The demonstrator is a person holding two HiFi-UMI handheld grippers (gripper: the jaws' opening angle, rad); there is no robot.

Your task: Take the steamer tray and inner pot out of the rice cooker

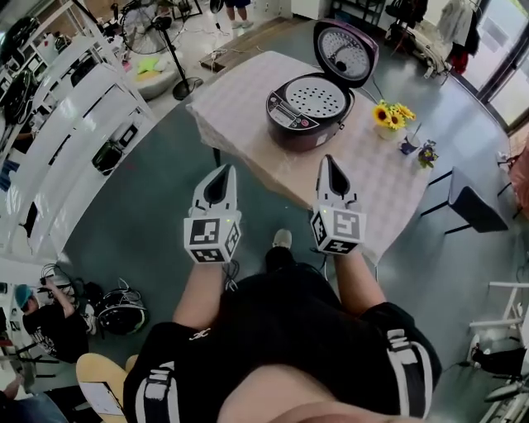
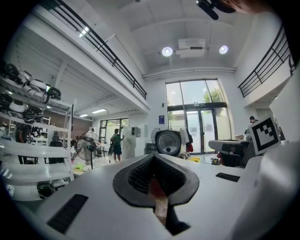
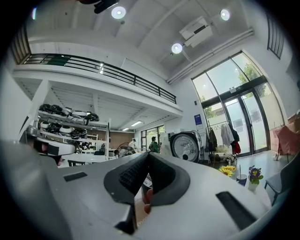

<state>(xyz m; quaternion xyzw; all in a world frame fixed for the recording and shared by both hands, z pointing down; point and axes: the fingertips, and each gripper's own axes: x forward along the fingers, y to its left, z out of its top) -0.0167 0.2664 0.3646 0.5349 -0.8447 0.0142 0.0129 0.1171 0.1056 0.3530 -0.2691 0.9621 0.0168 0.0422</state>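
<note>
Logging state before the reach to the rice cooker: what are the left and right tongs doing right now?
Left tongs: closed, holding nothing.
Right tongs: closed, holding nothing.

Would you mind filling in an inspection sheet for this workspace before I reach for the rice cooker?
Surface: table under a checked cloth.
Job's things: rice cooker with its lid up; perforated steamer tray seated inside; inner pot hidden beneath the tray.
Clutter: sunflowers, a cup and purple flowers to the right of the cooker.
Grippers: left gripper and right gripper both shut, empty, short of the table's near edge.
Cables: loose cables on the floor at lower left.
Surroundings: floor fan, white shelves, dark chair, a person crouched on the floor.
</note>
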